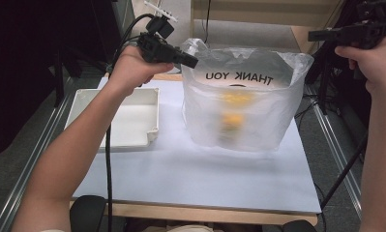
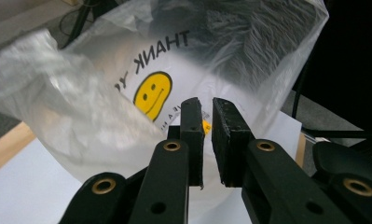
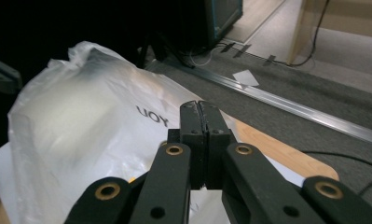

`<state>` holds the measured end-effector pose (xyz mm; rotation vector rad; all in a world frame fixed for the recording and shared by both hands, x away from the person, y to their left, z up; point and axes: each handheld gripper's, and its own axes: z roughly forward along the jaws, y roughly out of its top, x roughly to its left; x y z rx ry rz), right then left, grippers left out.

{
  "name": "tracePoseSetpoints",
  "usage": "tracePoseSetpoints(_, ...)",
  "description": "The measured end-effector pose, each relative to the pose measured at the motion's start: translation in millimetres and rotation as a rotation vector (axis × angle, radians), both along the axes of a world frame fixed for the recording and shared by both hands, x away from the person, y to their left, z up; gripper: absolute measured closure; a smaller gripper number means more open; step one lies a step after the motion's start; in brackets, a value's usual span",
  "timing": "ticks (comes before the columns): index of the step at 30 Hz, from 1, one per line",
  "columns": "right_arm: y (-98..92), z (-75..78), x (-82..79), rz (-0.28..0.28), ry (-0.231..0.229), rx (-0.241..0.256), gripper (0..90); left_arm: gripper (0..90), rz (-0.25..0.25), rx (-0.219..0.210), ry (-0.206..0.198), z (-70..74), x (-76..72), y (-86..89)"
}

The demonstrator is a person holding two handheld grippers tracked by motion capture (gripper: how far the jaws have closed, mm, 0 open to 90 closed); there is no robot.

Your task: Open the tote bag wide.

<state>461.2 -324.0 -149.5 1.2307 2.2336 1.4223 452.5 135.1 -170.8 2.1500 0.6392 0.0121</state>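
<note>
The plastic bag [image 1: 239,111] stands open in the middle of the white table [image 1: 205,179], yellow stuff blurry inside, with a white tray [image 1: 127,121] just left of it. Left gripper [image 1: 193,61] hovers at the bag's left rim, jaws slightly parted and holding nothing. Right gripper [image 3: 203,112] is clenched empty above the bag's right side.

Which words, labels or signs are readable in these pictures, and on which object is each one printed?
"THANK YOU": black capitals on the plastic bag, seen mirrored through the plastic in the high view; the left gripper view reads "THANK" in full, the second word partly hidden.
Yellow smiley face: printed on the bag below those words.
Small print beside the smiley: partly hidden by the jaws, too small to read.
"YOU": reversed on the bag in the right gripper view.
White tray: no text.
</note>
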Motion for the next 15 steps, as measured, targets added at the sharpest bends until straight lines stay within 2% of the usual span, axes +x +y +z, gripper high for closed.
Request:
tracePoseSetpoints(1, 0.0, 0.0, 0.0, 0.0, 0.0, 0.0, 90.0, 83.3, 0.0, 0.0, 0.0, 0.0, 0.0, 0.0)
tracePoseSetpoints(5, 21.8, 9.4, 3.4, 0.034, -0.021, -0.012, 90.0, 83.5, 0.01, 0.019, -0.011, 7.9, 8.8, -10.4)
tracePoseSetpoints(6, 35.4, 15.4, 6.0, 0.05, -0.032, -0.014, 90.0, 83.7, 0.014, 0.021, -0.008, 11.3, 15.3, -17.4)
tracePoseSetpoints(7, 35.4, 15.4, 6.0, 0.05, -0.032, -0.014, 90.0, 83.7, 0.014, 0.021, -0.008, 11.3, 15.3, -17.4)
tracePoseSetpoints(8, 47.6, 20.1, 7.8, 0.061, -0.042, -0.023, 90.0, 83.8, 0.02, 0.026, -0.008, 12.6, 17.8, -21.2)
tracePoseSetpoints(9, 47.6, 20.1, 7.8, 0.061, -0.042, -0.023, 90.0, 83.8, 0.019, 0.034, -0.01, 14.0, 20.5, -24.7)
tracePoseSetpoints(10, 59.0, 23.9, 9.1, 0.074, -0.049, -0.031, 90.0, 84.0, 0.025, 0.038, -0.012, 15.3, 23.1, -28.3)
tracePoseSetpoints(11, 59.0, 23.9, 9.1, 0.074, -0.049, -0.031, 90.0, 84.0, 0.024, 0.039, -0.011, 16.8, 26.0, -31.5)
tracePoseSetpoints(12, 68.7, 26.3, 10.4, 0.087, -0.054, -0.042, 90.0, 84.4, 0.028, 0.043, -0.013, 19.8, 31.5, -38.2)
tracePoseSetpoints(13, 68.7, 26.3, 10.4, 0.087, -0.054, -0.042, 90.0, 84.6, 0.028, 0.043, -0.013, 19.8, 31.5, -38.2)
tracePoseSetpoints(14, 80.4, 28.2, 12.2, 0.097, -0.062, -0.052, 90.0, 84.7, 0.03, 0.045, -0.013, 21.2, 34.2, -41.9)
tracePoseSetpoints(15, 80.4, 28.2, 12.2, 0.097, -0.062, -0.052, 90.0, 84.7, 0.032, 0.051, -0.013, 22.5, 36.0, -44.7)
